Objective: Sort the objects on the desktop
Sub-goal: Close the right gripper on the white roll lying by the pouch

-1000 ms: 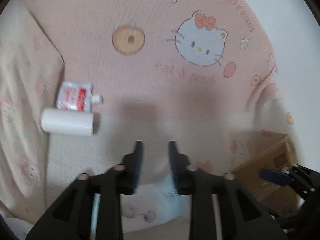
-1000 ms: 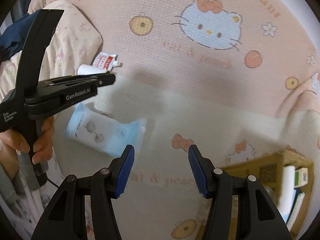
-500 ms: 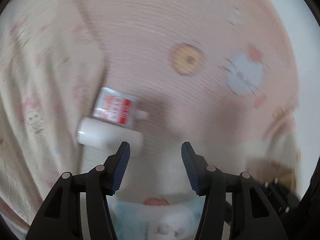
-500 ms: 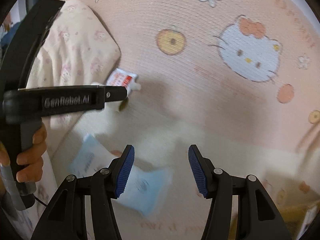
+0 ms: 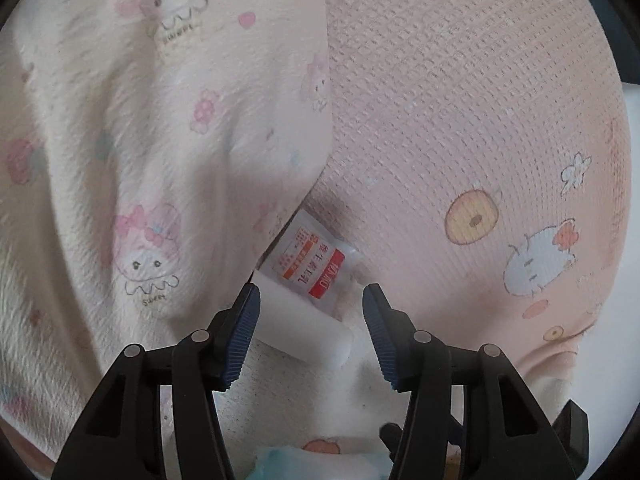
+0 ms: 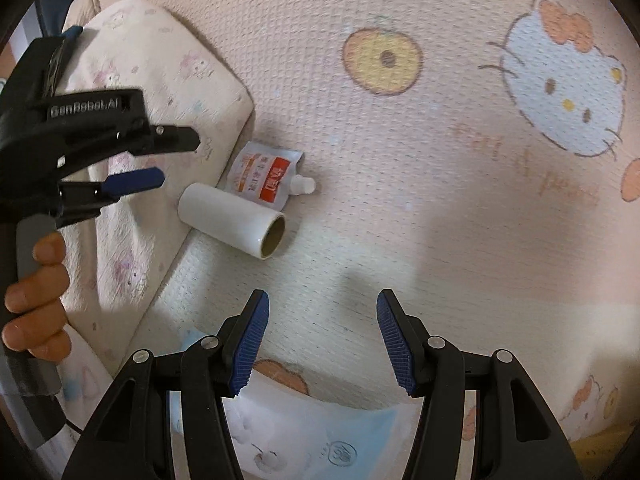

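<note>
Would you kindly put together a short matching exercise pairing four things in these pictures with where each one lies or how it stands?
Things:
1. white roll
2. spouted pouch
3. blue wipes pack
4. left tongs

Places or states:
a. under the right tongs, at the picture's bottom
b. lying on its side, cardboard core showing
c. open, above the cushion near the roll
d. flat beside the roll, red label up

Pairs: 1-b, 2-d, 3-a, 4-c

A home, likely a bedroom: a pink knitted blanket with cartoon cat and fruit prints (image 6: pixel 460 168) covers the surface, beside a cream fleece cartoon-printed pillow (image 6: pixel 132 128).
</note>
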Demonstrator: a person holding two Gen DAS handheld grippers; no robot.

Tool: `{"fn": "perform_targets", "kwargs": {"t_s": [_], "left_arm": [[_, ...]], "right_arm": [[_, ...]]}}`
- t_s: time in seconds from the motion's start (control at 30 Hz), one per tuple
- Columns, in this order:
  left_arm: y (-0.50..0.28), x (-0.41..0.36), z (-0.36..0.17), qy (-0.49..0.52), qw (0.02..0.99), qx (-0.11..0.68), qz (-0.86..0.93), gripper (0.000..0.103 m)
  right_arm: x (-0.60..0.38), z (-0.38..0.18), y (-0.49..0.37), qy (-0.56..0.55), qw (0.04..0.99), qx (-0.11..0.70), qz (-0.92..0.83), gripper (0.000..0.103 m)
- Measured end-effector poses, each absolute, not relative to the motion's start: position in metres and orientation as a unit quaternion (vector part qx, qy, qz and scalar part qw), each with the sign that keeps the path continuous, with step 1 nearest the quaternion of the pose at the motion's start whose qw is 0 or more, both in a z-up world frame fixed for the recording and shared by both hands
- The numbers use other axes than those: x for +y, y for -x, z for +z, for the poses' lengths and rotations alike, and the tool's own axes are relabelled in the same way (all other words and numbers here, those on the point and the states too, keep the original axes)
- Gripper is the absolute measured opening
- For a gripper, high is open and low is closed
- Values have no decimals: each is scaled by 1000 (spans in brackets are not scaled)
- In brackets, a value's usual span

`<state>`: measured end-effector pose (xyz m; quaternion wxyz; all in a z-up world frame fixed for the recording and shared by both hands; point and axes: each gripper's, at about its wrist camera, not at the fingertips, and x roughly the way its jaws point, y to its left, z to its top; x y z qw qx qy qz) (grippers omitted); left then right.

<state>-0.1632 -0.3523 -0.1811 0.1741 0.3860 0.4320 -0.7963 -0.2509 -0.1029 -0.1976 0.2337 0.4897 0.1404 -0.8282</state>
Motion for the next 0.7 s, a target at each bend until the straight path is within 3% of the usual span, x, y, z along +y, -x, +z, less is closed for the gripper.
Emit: {"fn": "perform_targets", "kwargs": {"t_s": [0.27,0.37,0.43,0.47,0.5,0.7], "left_arm": [[166,-355,-187,-399,194,422,-791,54],[169,-358,-194,-411,186,430,-782,44],[169,-362,-201,-414,175,454,-770,43],[168,-363,-203,-415,177,459,-765,43],[167,-364,-204,-415,186,459,-763,43],[161,-367,-204,-418,209,452,-760,43]], "right_arm": [[-105,-211,269,-499,236,73,-831,54],[-107,-214,276,-507,246,31,-826,53],[-111,-216,279,-507,241,32,-827,42],[-113,-217,279,-508,236,42,-827,27],[-118,-218,279,-510,238,54,-825,23],[-130,-221,275,-501,281,48,-818,22]]}}
